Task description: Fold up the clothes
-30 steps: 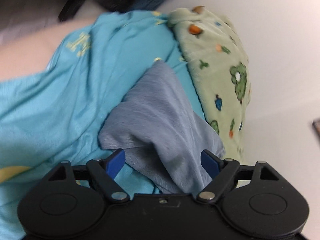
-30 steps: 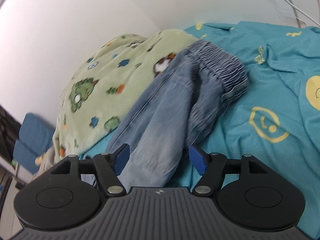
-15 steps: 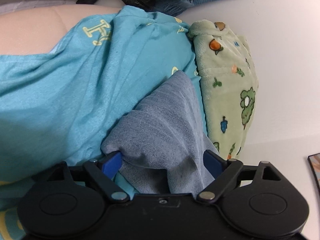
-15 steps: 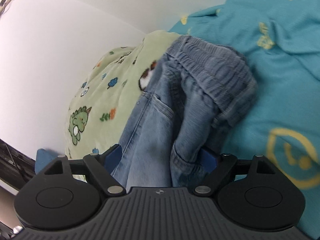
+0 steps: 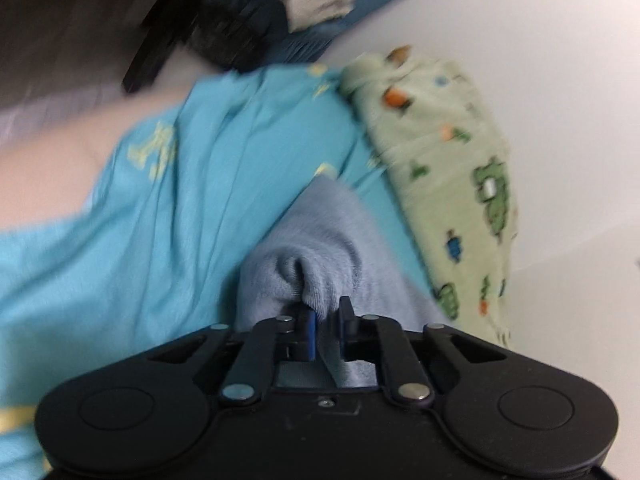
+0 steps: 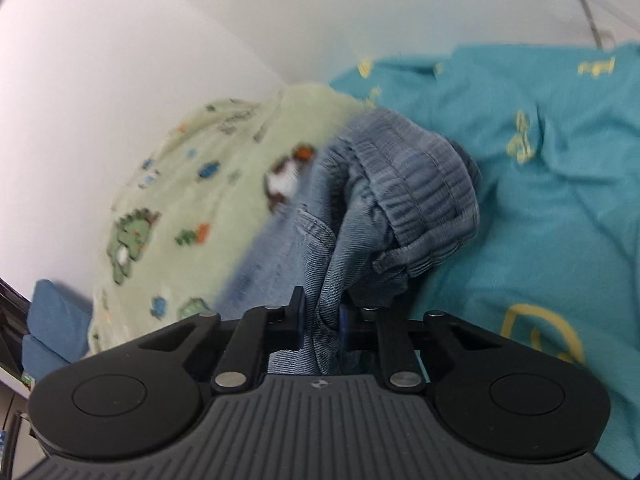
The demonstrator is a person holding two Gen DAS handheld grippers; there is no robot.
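A small pair of blue denim trousers [image 6: 360, 216] lies on top of a turquoise shirt with yellow prints [image 6: 540, 184]. My right gripper [image 6: 320, 316] is shut on a bunch of denim just below the elastic waistband [image 6: 424, 184]. My left gripper [image 5: 326, 316] is shut on a pinched fold at the leg end of the trousers [image 5: 320, 248], over the same turquoise shirt [image 5: 160, 216]. The left wrist view is blurred.
A pale green fleece garment with dinosaur prints [image 6: 192, 200] lies beside the trousers on the white table [image 6: 120, 60]; it also shows in the left wrist view [image 5: 460, 184]. Dark blue items [image 5: 320, 8] sit at the far edge. Cables [image 6: 592, 12] run along the table.
Both grippers were open around the denim and have closed on it. The left gripper now pinches the leg end, the right one the cloth below the waistband.
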